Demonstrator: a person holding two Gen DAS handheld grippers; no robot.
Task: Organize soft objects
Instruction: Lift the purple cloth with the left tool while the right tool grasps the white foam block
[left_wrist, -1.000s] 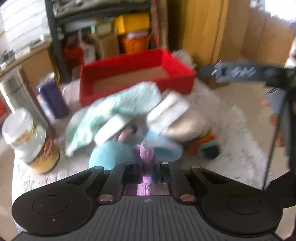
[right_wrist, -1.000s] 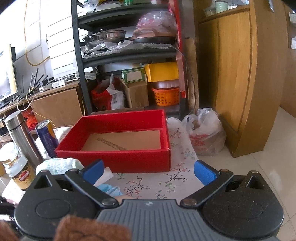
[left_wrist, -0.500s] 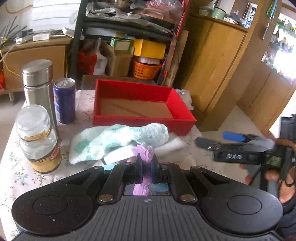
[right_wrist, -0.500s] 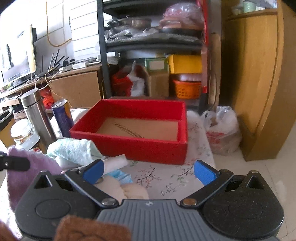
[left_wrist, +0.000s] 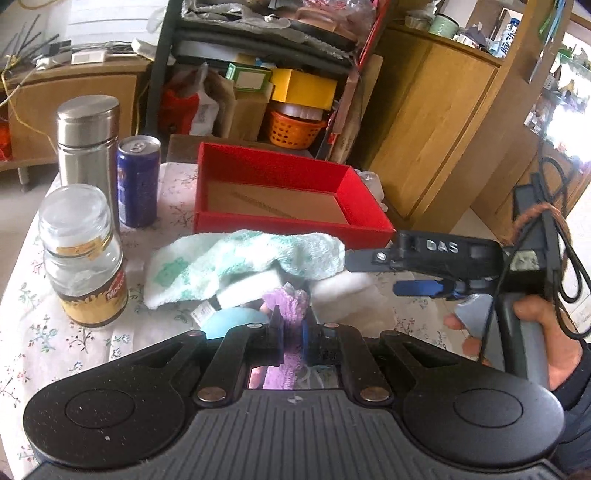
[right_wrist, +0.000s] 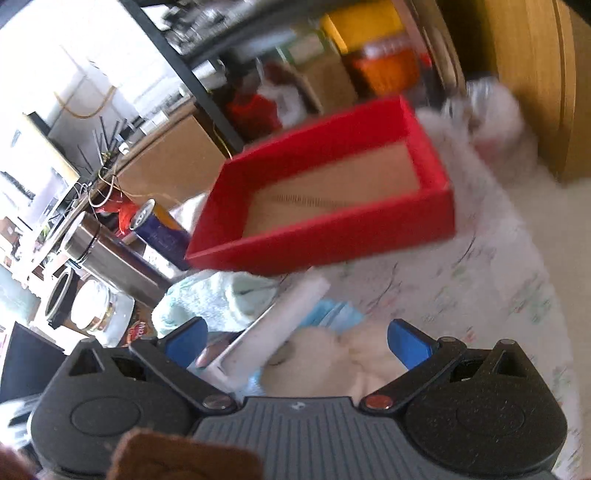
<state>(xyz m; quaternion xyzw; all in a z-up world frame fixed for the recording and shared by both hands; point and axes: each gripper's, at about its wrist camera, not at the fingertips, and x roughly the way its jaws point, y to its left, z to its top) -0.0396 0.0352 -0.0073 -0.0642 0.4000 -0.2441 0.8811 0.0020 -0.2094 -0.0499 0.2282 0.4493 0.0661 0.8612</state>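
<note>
My left gripper (left_wrist: 290, 326) is shut on a purple fuzzy cloth (left_wrist: 291, 301), held above the pile of soft things on the table. The pile holds a green-and-white towel (left_wrist: 243, 258), a white sponge (left_wrist: 251, 288), a blue soft piece (left_wrist: 236, 319) and a cream plush (left_wrist: 347, 291). Behind the pile stands an empty red box (left_wrist: 291, 223) with a cardboard floor. My right gripper (left_wrist: 371, 273) comes in from the right, open, its upper finger beside the towel. In the right wrist view the right gripper (right_wrist: 295, 339) hangs tilted over the sponge (right_wrist: 280, 317) and plush (right_wrist: 332, 358), touching neither.
A steel flask (left_wrist: 88, 147), a blue can (left_wrist: 138, 181) and a glass jar (left_wrist: 83, 254) stand at the table's left. A flowered tablecloth (left_wrist: 51, 332) covers the table. Cluttered shelves (left_wrist: 258, 44) and a wooden cabinet (left_wrist: 436, 129) stand behind. A hand (left_wrist: 546, 332) holds the right gripper.
The left gripper has lifted the purple cloth off the pile and rolled level. The right gripper has swung in from the right, rolled and dropped over the sponge and plush.
</note>
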